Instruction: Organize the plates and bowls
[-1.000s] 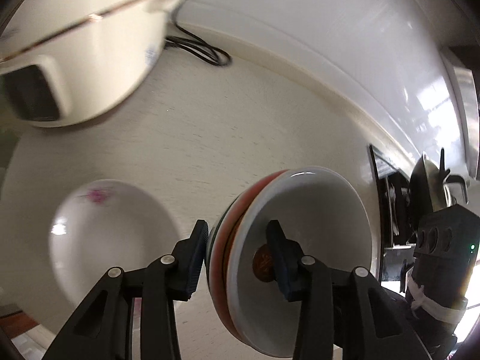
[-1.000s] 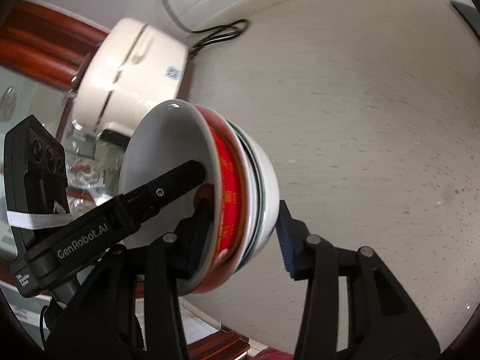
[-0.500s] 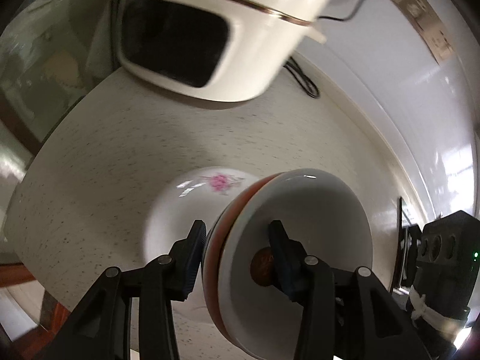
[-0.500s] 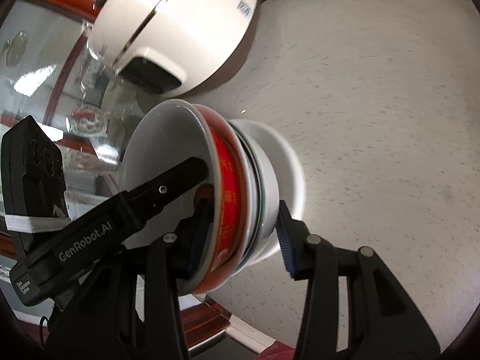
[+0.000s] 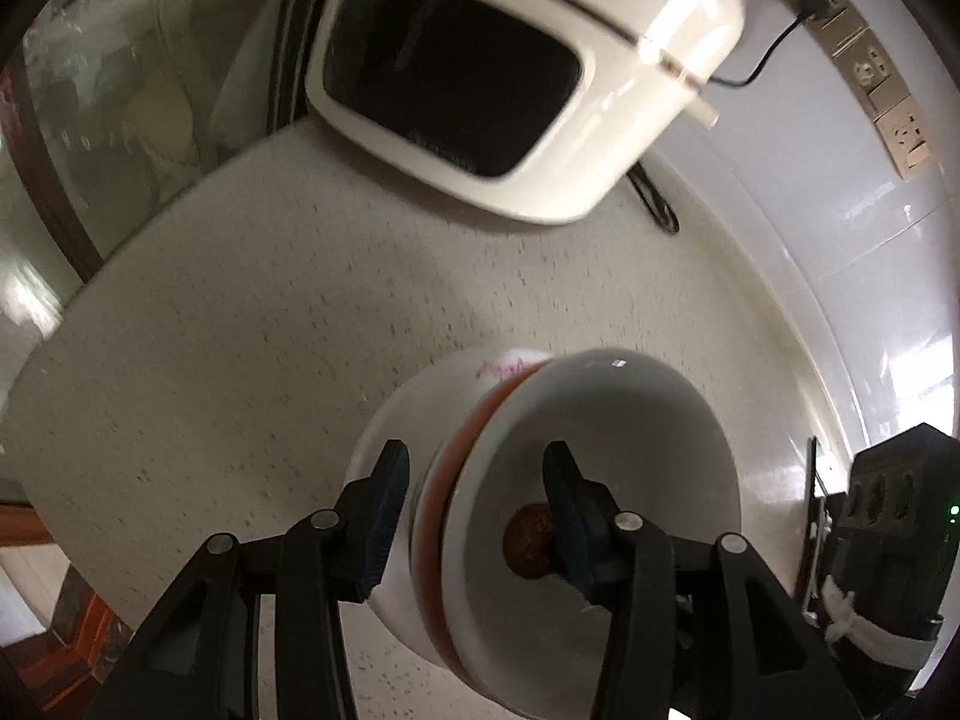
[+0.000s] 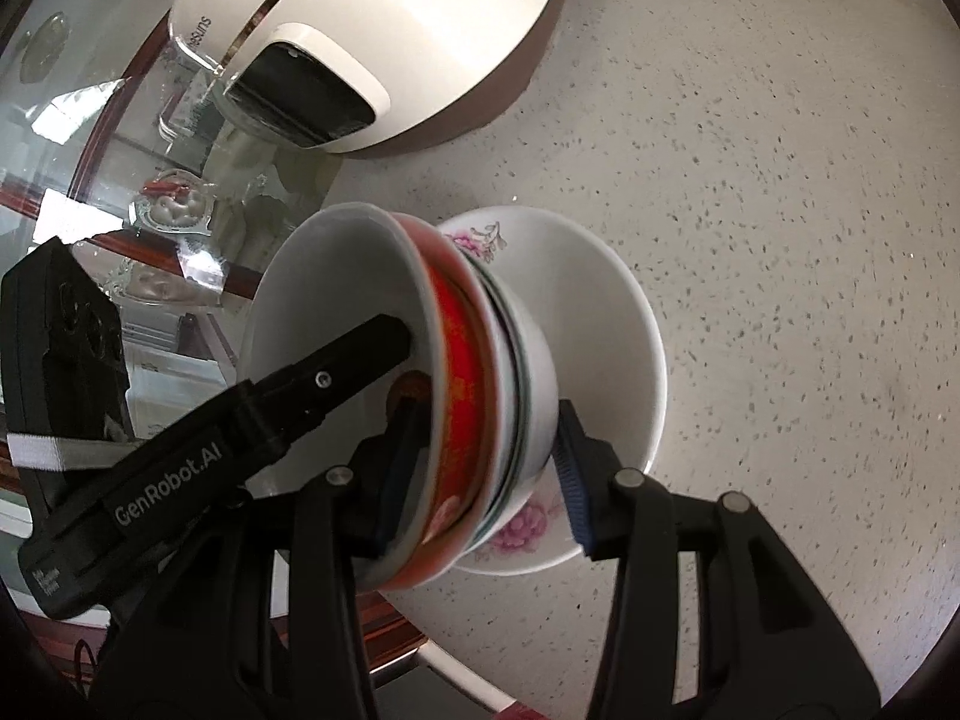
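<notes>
Lowering a nested stack of bowls [image 6: 480,414] toward the flowered plate [image 6: 606,324] on the speckled desk [image 6: 780,180], I have both tongs straddling the stack's rim from opposite sides. My left tongs [image 5: 474,516] have one finger inside the top white bowl and the other outside the stack; the jaws are opening, and a gap shows between the outer pad and the bowls. My right tongs [image 6: 486,468] do the same from the far rim, jaws opening too, with the outer pad standing just off the lowest bowl's wall. The stack lies between my fingers, tipped on edge with its open mouth turned toward my left side in the right wrist view, and the plate sits directly beyond and below the fingertips, its pink flowers peeking out on both sides of the stack. Whether the lowest bowl already touches the plate I cannot tell. Both hands look equally near. A white rice cooker [image 5: 516,78] stands farther ahead, its cord running to the wall sockets [image 5: 864,66].
</notes>
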Demonstrator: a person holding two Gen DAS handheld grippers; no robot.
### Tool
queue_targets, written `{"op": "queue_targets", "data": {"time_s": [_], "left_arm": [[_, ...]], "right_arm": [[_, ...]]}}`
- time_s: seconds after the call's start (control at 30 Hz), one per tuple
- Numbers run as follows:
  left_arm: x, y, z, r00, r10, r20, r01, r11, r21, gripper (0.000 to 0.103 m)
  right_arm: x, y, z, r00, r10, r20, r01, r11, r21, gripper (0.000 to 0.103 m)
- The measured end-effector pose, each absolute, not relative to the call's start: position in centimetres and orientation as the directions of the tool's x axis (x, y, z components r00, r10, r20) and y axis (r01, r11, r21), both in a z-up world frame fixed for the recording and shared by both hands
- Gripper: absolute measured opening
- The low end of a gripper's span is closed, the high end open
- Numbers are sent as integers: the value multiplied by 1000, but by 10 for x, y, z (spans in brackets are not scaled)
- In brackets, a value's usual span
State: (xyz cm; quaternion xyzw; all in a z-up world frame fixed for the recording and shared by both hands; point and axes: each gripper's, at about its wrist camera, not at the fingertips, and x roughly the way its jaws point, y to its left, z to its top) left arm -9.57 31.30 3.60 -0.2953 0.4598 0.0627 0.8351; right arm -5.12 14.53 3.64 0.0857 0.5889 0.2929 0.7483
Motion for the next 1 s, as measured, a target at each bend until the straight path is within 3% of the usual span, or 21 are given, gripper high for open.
{"op": "queue_targets", "data": {"time_s": [0.17,0.23,0.3,0.4,0.5,0.57,0.63,0.67,0.83,1.0], "left_arm": [[-125,316,63,683,-59,-728,-373,828,-418,84],[-150,310,87,753,6,-659,-350,851,-392,87],[-184,292,119,803,124,-583,-342,897,-279,101],[-231,265,157,862,235,-450,-332,931,-151,103],[-275,230,169,860,378,-342,-424,903,-68,103],[-276,226,158,795,448,-409,-506,862,-41,103],[-265,226,129,678,438,-591,-550,835,-11,103],[-263,224,117,651,423,-630,-550,835,-8,103],[-276,216,76,596,337,-729,-561,824,-77,103],[-282,200,77,594,332,-732,-554,829,-73,103]], "right_arm": [[-61,133,67,258,555,-791,-407,805,432,66],[-69,118,85,322,572,-754,-430,798,422,72],[-80,108,99,396,554,-732,-477,806,352,77],[-111,89,113,475,520,-709,-566,798,206,85],[-144,70,112,515,499,-697,-614,782,106,91],[-155,73,106,517,485,-706,-635,770,63,93],[-171,72,94,520,458,-721,-650,760,14,94],[-175,67,90,523,450,-724,-653,757,-1,94],[-194,44,77,562,424,-710,-637,769,-45,93],[-212,27,77,568,430,-702,-633,773,-39,93]]}}
